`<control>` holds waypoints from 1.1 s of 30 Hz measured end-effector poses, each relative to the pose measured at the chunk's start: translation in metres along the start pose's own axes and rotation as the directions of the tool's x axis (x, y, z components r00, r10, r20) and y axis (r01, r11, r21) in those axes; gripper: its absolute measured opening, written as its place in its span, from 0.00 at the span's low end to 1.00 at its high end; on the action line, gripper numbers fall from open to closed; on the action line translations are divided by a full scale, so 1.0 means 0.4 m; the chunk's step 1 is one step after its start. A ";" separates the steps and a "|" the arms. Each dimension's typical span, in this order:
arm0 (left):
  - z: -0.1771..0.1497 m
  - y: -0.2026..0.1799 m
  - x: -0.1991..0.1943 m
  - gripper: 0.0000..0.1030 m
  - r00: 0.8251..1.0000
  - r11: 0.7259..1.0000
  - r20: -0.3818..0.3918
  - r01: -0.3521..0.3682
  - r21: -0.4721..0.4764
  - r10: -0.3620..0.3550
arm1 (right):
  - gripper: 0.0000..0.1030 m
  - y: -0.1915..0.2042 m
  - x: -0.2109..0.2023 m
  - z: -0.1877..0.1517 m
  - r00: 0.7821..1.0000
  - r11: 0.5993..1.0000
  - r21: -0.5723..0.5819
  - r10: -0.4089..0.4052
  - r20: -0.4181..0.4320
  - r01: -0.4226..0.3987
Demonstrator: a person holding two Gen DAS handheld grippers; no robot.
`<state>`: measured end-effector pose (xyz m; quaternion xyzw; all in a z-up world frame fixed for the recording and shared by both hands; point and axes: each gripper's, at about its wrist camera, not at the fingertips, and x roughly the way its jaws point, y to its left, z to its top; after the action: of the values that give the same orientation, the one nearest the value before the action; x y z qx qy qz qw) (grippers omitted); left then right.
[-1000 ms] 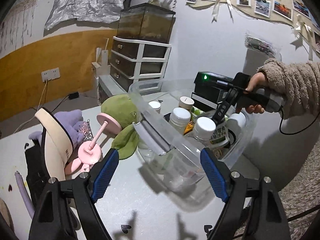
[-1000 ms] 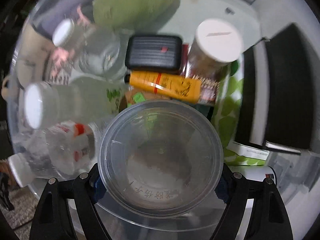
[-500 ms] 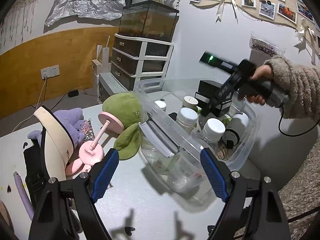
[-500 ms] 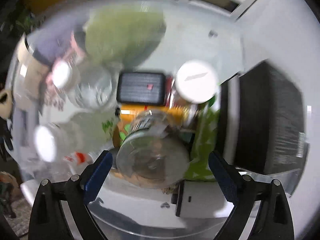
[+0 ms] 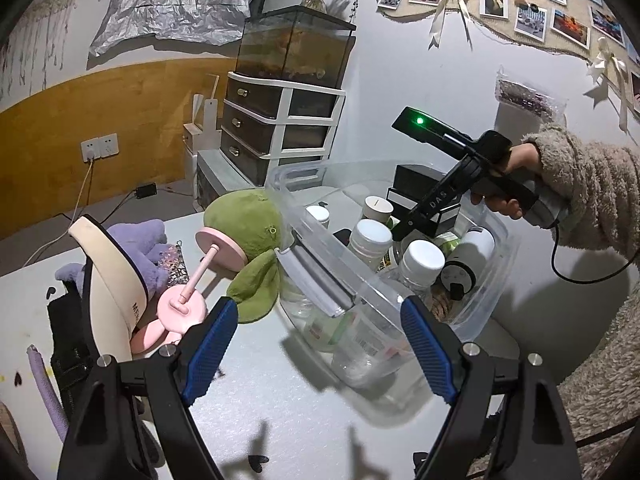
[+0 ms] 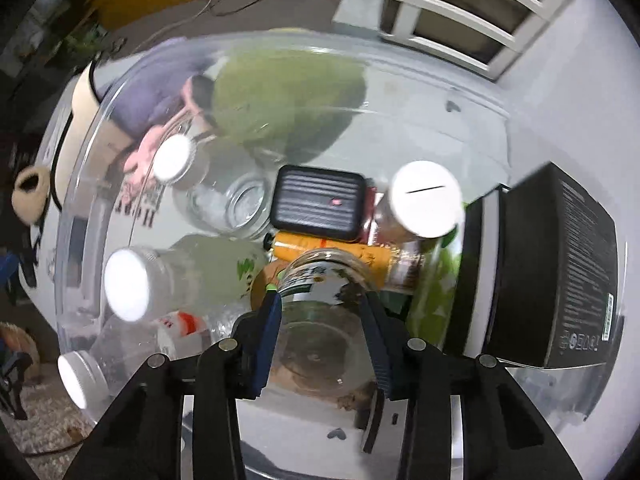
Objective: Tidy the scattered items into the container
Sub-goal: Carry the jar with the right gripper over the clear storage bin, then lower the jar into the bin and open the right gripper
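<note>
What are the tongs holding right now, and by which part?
Left tongs are open and empty. Right tongs flank the sides of a clear jar; an actual grip cannot be told.

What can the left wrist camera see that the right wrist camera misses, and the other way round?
Only the left wrist view shows the fish tank on the drawer unit, the wall photos, and the person's hand holding the right tool. Only the right wrist view looks straight down on the black ribbed case and orange tube, with the jaws narrowed beside a glass jar. Both share the clear container, white-capped bottles and green plush.
</note>
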<state>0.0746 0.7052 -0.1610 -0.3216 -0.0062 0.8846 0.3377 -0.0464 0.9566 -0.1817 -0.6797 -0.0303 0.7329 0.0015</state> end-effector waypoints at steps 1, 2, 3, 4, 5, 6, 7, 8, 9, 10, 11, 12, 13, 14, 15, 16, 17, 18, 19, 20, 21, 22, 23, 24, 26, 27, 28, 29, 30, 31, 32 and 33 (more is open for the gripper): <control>-0.002 0.005 -0.006 0.81 1.000 1.000 0.000 -0.002 -0.002 0.002 | 0.40 0.010 -0.002 -0.002 1.000 1.000 -0.023 -0.017 -0.004 0.017; -0.004 0.010 -0.010 0.81 1.000 1.000 -0.001 -0.005 -0.005 0.005 | 0.40 0.020 -0.006 -0.007 0.999 0.998 -0.049 -0.040 -0.008 0.039; 0.002 0.030 -0.026 0.81 1.000 1.000 -0.003 -0.004 -0.006 0.004 | 0.40 0.028 -0.009 -0.013 0.998 0.995 -0.073 -0.064 -0.019 0.062; 0.010 0.069 -0.059 0.81 1.000 1.000 -0.007 -0.003 -0.011 0.003 | 0.40 0.031 -0.010 -0.020 0.996 0.993 -0.088 -0.076 -0.036 0.073; 0.007 0.076 -0.062 0.81 1.000 1.000 -0.008 -0.006 -0.018 0.006 | 0.40 0.031 -0.010 -0.026 0.995 0.992 -0.100 -0.081 -0.053 0.076; 0.006 0.091 -0.069 0.81 1.000 1.000 -0.009 -0.006 -0.022 0.006 | 0.40 0.031 -0.009 -0.032 0.994 0.991 -0.109 -0.088 -0.062 0.081; 0.005 0.106 -0.077 0.81 1.000 1.000 -0.011 -0.006 -0.026 0.006 | 0.40 0.031 -0.007 -0.035 0.994 0.990 -0.111 -0.092 -0.053 0.085; 0.004 0.122 -0.084 0.81 1.000 1.000 -0.012 -0.006 -0.030 0.005 | 0.40 0.030 -0.006 -0.035 0.995 0.990 -0.110 -0.093 -0.036 0.088; 0.003 0.137 -0.092 0.81 1.000 0.999 -0.013 -0.006 -0.034 0.005 | 0.40 0.028 -0.005 -0.036 0.995 0.990 -0.110 -0.094 -0.018 0.091; 0.002 0.152 -0.100 0.81 1.000 0.999 -0.015 -0.006 -0.038 0.005 | 0.40 0.024 -0.005 -0.034 0.995 0.991 -0.098 -0.095 -0.006 0.094; 0.002 0.160 -0.101 0.81 1.000 0.999 -0.014 -0.005 -0.037 0.004 | 0.40 0.020 -0.003 -0.029 0.996 0.992 -0.081 -0.093 0.002 0.093; 0.003 0.167 -0.102 0.81 1.000 0.999 -0.014 -0.004 -0.036 0.003 | 0.40 0.017 -0.002 -0.025 0.996 0.994 -0.070 -0.084 0.010 0.084; 0.004 0.174 -0.103 0.81 1.000 0.999 -0.013 -0.003 -0.034 0.002 | 0.40 0.013 -0.001 -0.019 0.997 0.995 -0.061 -0.072 0.019 0.073; 0.005 0.181 -0.105 0.81 1.000 0.999 -0.012 -0.002 -0.033 0.001 | 0.41 0.010 0.002 -0.014 0.998 0.997 -0.054 -0.062 0.024 0.063; 0.006 0.186 -0.106 0.81 1.000 0.999 -0.013 -0.001 -0.033 0.001 | 0.41 0.005 0.003 -0.009 0.998 0.998 -0.044 -0.050 0.027 0.051; 0.007 0.191 -0.108 0.81 1.000 0.999 -0.013 0.000 -0.032 0.000 | 0.41 -0.002 0.004 -0.003 0.999 0.999 -0.031 -0.037 0.029 0.038; 0.006 0.193 -0.108 0.81 1.000 0.999 -0.013 0.001 -0.033 -0.001 | 0.41 -0.009 0.003 0.003 0.999 0.999 -0.018 -0.029 0.035 0.029; 0.006 0.196 -0.107 0.81 1.000 0.999 -0.014 0.002 -0.034 -0.002 | 0.41 -0.015 0.002 0.006 0.999 1.000 -0.007 -0.023 0.037 0.024; 0.005 0.197 -0.106 0.81 1.000 0.999 -0.014 0.002 -0.034 -0.003 | 0.41 -0.020 0.003 0.010 0.999 1.000 0.002 -0.018 0.036 0.018; 0.004 0.198 -0.105 0.81 1.000 0.999 -0.015 0.003 -0.034 -0.004 | 0.41 -0.023 0.003 0.011 0.999 1.000 0.009 -0.013 0.031 0.012; 0.004 0.197 -0.106 0.81 1.000 1.000 -0.014 0.004 -0.031 -0.004 | 0.42 -0.023 0.004 0.010 1.000 1.000 0.008 -0.008 0.020 0.008; 0.004 0.196 -0.107 0.81 1.000 1.000 -0.014 0.004 -0.028 -0.004 | 0.42 -0.021 0.005 0.008 1.000 1.000 0.003 -0.003 0.007 0.003; 0.003 0.195 -0.108 0.81 1.000 1.000 -0.013 0.004 -0.024 -0.005 | 0.42 -0.019 0.005 0.006 1.000 1.000 -0.002 0.001 -0.007 -0.001; 0.003 0.194 -0.109 0.81 1.000 1.000 -0.013 0.005 -0.021 -0.005 | 0.41 -0.020 0.001 0.004 1.000 1.000 0.001 -0.003 0.001 0.003; 0.003 0.191 -0.113 0.81 1.000 1.000 -0.012 0.004 -0.018 -0.004 | 0.42 -0.027 -0.015 0.004 0.999 1.000 0.021 -0.021 0.041 0.020; 0.003 0.191 -0.115 0.81 1.000 1.000 -0.012 0.003 -0.020 -0.004 | 0.42 -0.030 -0.023 0.004 0.998 0.999 0.031 -0.031 0.061 0.029; 0.003 0.192 -0.115 0.81 1.000 1.000 -0.013 0.002 -0.022 -0.002 | 0.42 -0.034 -0.028 0.005 0.997 0.999 0.044 -0.033 0.077 0.030; 0.003 0.193 -0.115 0.81 1.000 1.000 -0.013 0.001 -0.025 -0.001 | 0.42 -0.040 -0.029 0.008 0.995 0.998 0.059 -0.032 0.090 0.027; 0.003 0.192 -0.115 0.81 1.000 1.000 -0.013 -0.001 -0.025 0.001 | 0.42 -0.045 -0.031 0.011 0.994 0.997 0.074 -0.031 0.104 0.023; 0.003 0.191 -0.116 0.81 1.000 1.000 -0.012 -0.003 -0.024 0.002 | 0.42 -0.046 -0.026 0.014 0.995 0.997 0.079 -0.029 0.099 0.021; 0.003 0.189 -0.118 0.81 1.000 1.000 -0.009 -0.003 -0.022 0.003 | 0.42 -0.042 -0.016 0.015 0.996 0.997 0.071 -0.032 0.084 0.026; 0.003 0.187 -0.119 0.81 1.000 1.000 -0.007 -0.003 -0.021 0.002 | 0.42 -0.036 -0.006 0.015 0.997 0.998 0.059 -0.040 0.071 0.036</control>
<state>0.0564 0.6190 -0.1500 -0.3282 -0.0139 0.8838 0.3333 -0.0526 0.9708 -0.1782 -0.6516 -0.0221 0.7575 0.0337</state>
